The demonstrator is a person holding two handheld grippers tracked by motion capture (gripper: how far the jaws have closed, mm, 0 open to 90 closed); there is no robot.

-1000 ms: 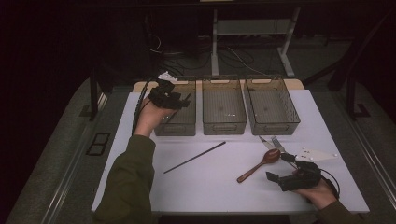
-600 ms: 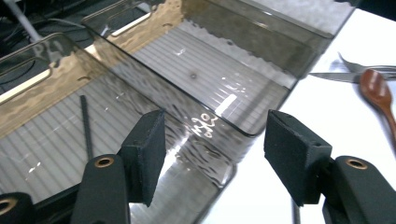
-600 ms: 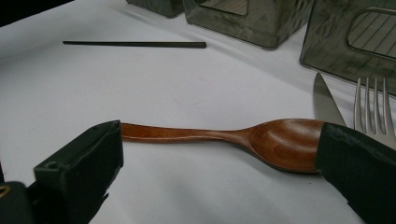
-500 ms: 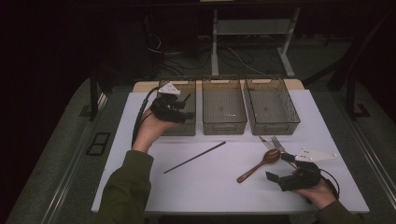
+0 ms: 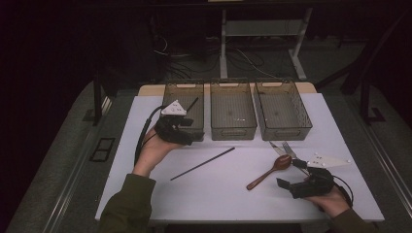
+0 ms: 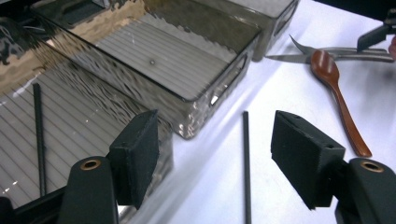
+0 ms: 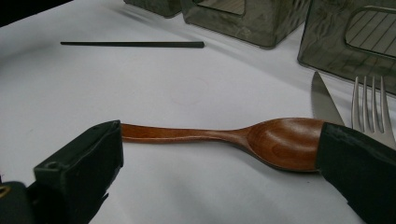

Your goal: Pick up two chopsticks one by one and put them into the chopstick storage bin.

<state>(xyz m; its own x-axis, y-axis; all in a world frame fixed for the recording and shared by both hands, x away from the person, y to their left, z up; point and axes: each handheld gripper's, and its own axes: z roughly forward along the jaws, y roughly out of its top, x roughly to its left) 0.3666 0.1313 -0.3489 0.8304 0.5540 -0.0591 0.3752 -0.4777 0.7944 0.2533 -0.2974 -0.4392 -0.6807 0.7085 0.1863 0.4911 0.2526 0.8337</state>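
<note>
My left gripper (image 5: 180, 127) (image 6: 212, 140) hovers open at the front wall of the left bin (image 5: 171, 92), holding nothing. One black chopstick (image 5: 194, 103) (image 6: 38, 135) leans inside that bin. A second chopstick (image 5: 202, 164) (image 6: 245, 163) lies on the white table, in line with the gap between the left jaws. My right gripper (image 5: 291, 184) (image 7: 222, 147) rests open low on the table at the right. Its jaws straddle a wooden spoon (image 5: 269, 171) (image 7: 224, 135) without touching it.
The middle bin (image 5: 233, 128) (image 6: 187, 98) and the right bin (image 5: 284, 132) hold nothing. A knife (image 5: 277, 147) (image 7: 324, 102) and a fork (image 5: 287, 148) (image 7: 369, 102) lie just beyond the spoon's bowl. The table's near edge (image 5: 218, 218) is close to both hands.
My left gripper has drawn back from above the left bin toward the near side of the table. The right gripper has stayed put.
</note>
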